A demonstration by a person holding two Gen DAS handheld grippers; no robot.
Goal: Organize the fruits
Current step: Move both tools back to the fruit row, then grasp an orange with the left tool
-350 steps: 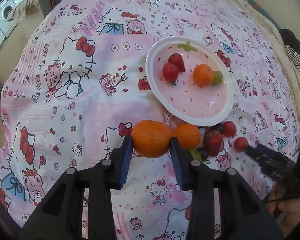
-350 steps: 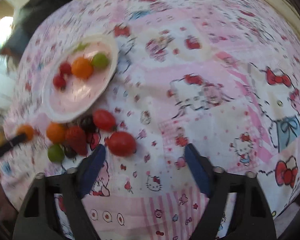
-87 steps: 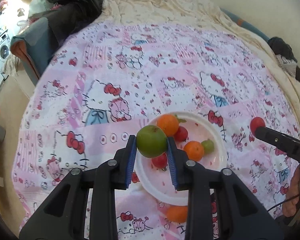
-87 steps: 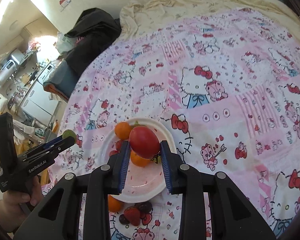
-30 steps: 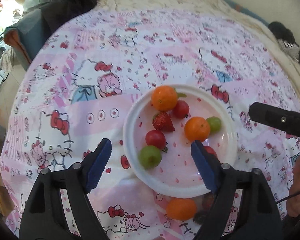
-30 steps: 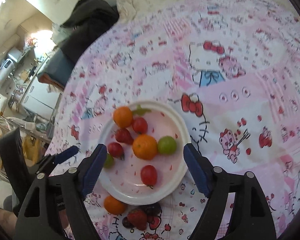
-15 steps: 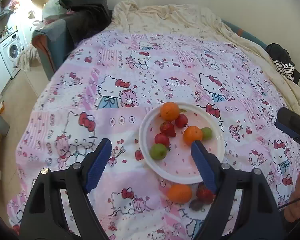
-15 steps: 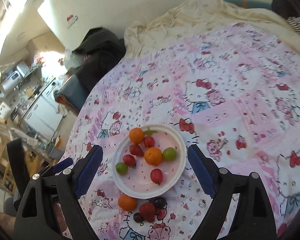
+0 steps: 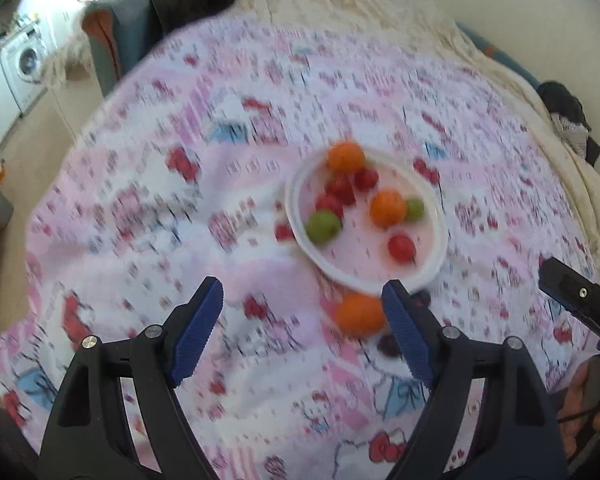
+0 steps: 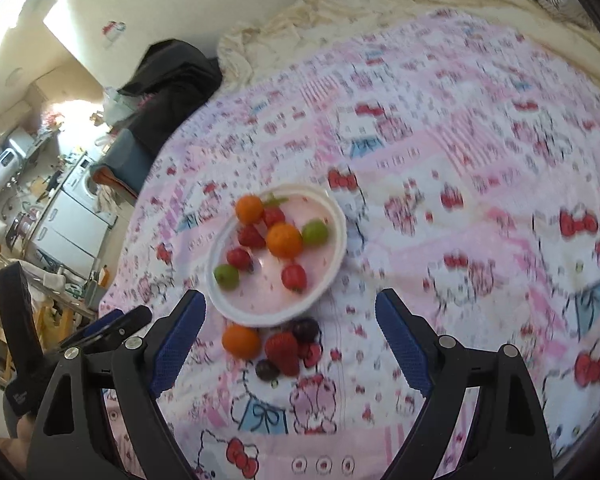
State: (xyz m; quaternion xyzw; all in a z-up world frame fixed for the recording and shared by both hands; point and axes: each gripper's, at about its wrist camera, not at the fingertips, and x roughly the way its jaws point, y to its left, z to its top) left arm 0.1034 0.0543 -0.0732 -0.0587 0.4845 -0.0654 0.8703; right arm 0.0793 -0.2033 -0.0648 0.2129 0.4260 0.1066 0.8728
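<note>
Fruit is split between two spots: eight pieces sit in the white plate (image 10: 337, 222), and a small heap lies on the quilt (image 10: 480, 152) just beside the plate's near rim. That heap holds an orange (image 10: 241, 341), a big strawberry (image 10: 283, 351) and a few dark and red cherries (image 10: 306, 330), all touching or nearly so.

Both tools are empty-handed. The left gripper (image 9: 302, 330) is spread wide and hangs over the quilt on the near side of the plate, its right finger just beside the loose orange (image 9: 359, 315). The right gripper (image 10: 290, 344) is likewise released, jaws wide, straddling the heap from above.

Trouble, I'd guess, comes from crowding. The heap is tight, so closing on the orange could nudge the strawberry or send a cherry rolling across the soft quilt. Both grippers aim at the same small patch, and the left one shows at the edge of the right camera, so they could knock fingers. The plate's near rim lies hard against the heap; a low approach might catch and tip it, spilling what is inside. Soft bedding gives no firm floor to press against, and the strawberry would bruise under a hard squeeze.
</note>
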